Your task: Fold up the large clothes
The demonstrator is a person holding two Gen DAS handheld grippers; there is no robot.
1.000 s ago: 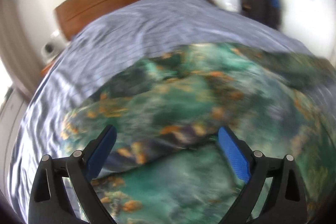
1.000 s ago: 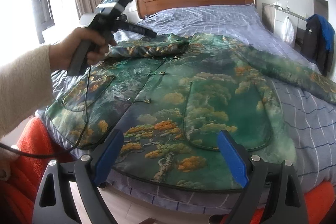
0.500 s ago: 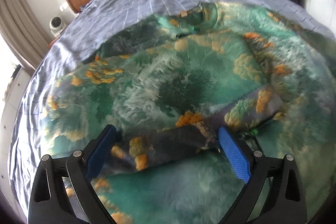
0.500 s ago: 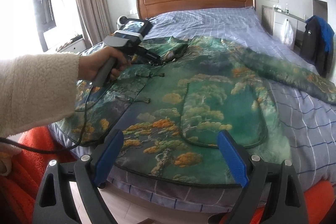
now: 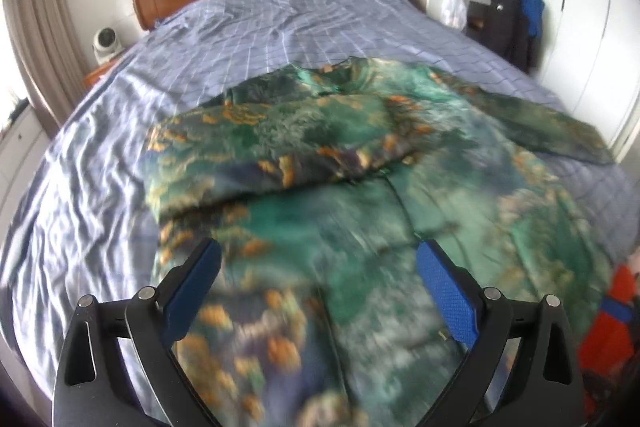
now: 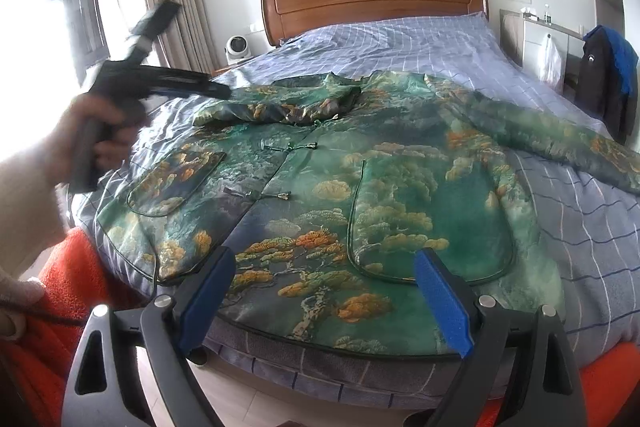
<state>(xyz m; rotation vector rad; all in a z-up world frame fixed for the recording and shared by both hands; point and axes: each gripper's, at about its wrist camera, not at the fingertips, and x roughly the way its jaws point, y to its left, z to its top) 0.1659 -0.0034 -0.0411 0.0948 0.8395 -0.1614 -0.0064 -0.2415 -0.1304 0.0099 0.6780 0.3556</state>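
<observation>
change: left gripper (image 5: 318,297) pulled back from jacket (image 6: 360,187), fingers open, empty | left sleeve (image 6: 276,107) folded in | right gripper (image 6: 326,301) open, idle | next: other sleeve (image 6: 552,135)

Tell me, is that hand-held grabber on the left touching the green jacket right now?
Apart. The right wrist view shows the left gripper lifted clear of the jacket, with bare blue sheet visible beneath its tips. Its jaws stand open, holding nothing.

A wooden headboard (image 6: 372,3) stands behind the blue checked bedsheet (image 6: 400,39). A small white fan (image 6: 237,49) sits left of it; a dark jacket (image 6: 606,75) hangs at right.
</observation>
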